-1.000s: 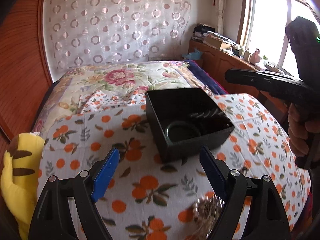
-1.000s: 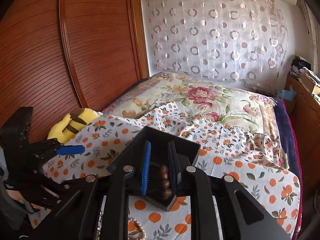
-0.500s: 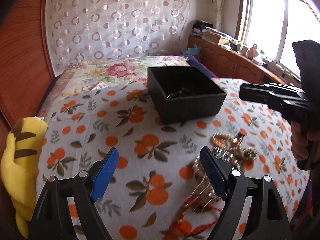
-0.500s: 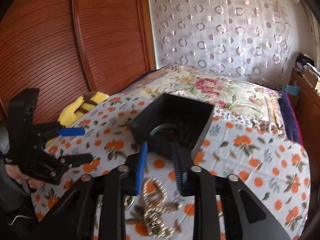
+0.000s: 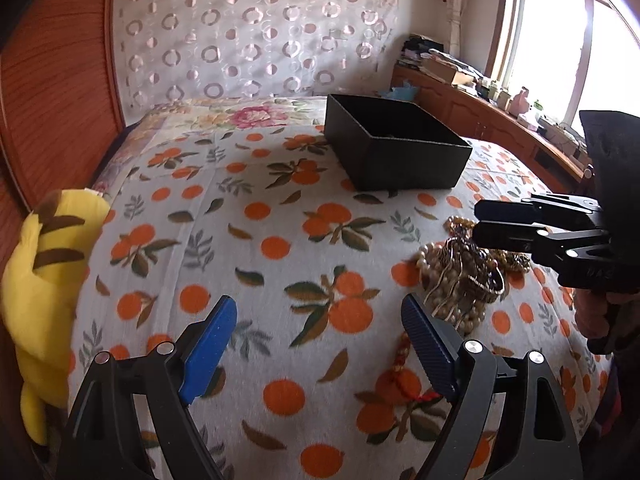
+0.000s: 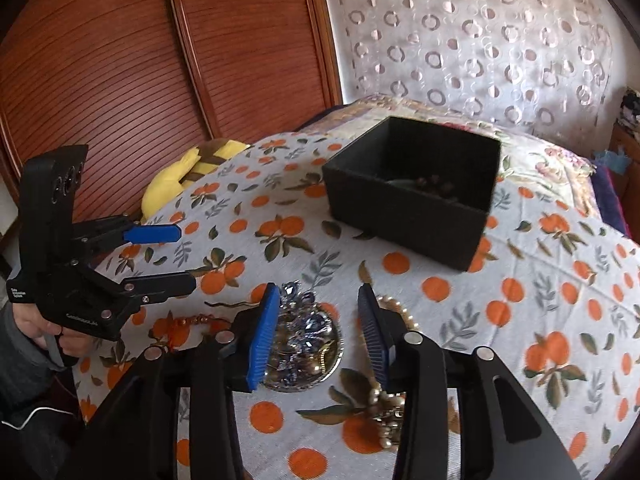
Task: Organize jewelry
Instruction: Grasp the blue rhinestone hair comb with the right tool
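A black open box [image 5: 394,148] sits on the orange-patterned blanket; in the right wrist view the box [image 6: 408,208] holds some dark beads. A pile of jewelry [image 5: 464,276] with pearl strands lies to the right of my left gripper [image 5: 320,320], which is open and empty. My right gripper [image 6: 320,312] is open above a silver and blue brooch piece [image 6: 306,336], with a pearl strand [image 6: 390,404] beside it. A red beaded string [image 5: 404,376] lies near the left gripper's right finger. The right gripper also shows in the left wrist view [image 5: 480,222].
A yellow plush toy [image 5: 44,280] lies at the bed's left edge by the wooden wardrobe [image 6: 120,60]. A patterned curtain [image 5: 256,32] hangs behind the bed. A wooden counter with clutter [image 5: 480,96] runs under the window at right.
Both grippers have pulled back from the box toward the jewelry pile. The right gripper has opened wider and dropped over the brooch piece.
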Available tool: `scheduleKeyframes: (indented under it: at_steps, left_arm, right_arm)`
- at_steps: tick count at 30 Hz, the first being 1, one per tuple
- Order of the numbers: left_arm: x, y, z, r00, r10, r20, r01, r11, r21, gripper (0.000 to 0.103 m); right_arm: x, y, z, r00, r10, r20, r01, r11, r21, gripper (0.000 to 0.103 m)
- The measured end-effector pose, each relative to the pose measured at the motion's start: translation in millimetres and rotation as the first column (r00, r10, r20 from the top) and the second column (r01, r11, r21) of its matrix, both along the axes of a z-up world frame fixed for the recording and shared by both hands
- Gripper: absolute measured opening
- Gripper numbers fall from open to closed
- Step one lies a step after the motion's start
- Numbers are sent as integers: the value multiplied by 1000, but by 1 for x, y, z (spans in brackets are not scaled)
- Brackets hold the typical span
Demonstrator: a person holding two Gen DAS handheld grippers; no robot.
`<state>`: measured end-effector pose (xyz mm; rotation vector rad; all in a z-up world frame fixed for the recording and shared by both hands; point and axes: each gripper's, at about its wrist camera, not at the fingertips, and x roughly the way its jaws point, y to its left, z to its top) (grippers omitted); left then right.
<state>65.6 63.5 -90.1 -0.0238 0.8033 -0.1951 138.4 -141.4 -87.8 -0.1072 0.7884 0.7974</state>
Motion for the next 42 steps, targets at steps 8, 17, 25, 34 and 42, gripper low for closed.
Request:
scheduleKeyframes:
  at_steps: [8,17,25,34,42]
  left_arm:
    - [-4,1,1,1000,3,2,-3,1000,-8,81]
    - [-3,1,0,1000,8,-5,-8,1000,-12,81]
    - [-2,2,-1,1000,10,-8,-10,1000,-12,81]
    - [-2,3,-2,1000,14,-11,-14,1000,-14,81]
    - [-1,2,-1,1000,14,1,-14,1000,-19,81]
  right_arm:
    - [13,4,-14,997,16,-81,-16,1000,11,44]
    - [9,1,-11,997,46,-66,-45,999,9,23]
    - [9,-7,1,1000,14,-10,-14,1000,5,22]
    - [-3,-19,33,989,-22,145,17,999,40,23]
    - [0,-25,43,985,-59,161,57,998,20,22]
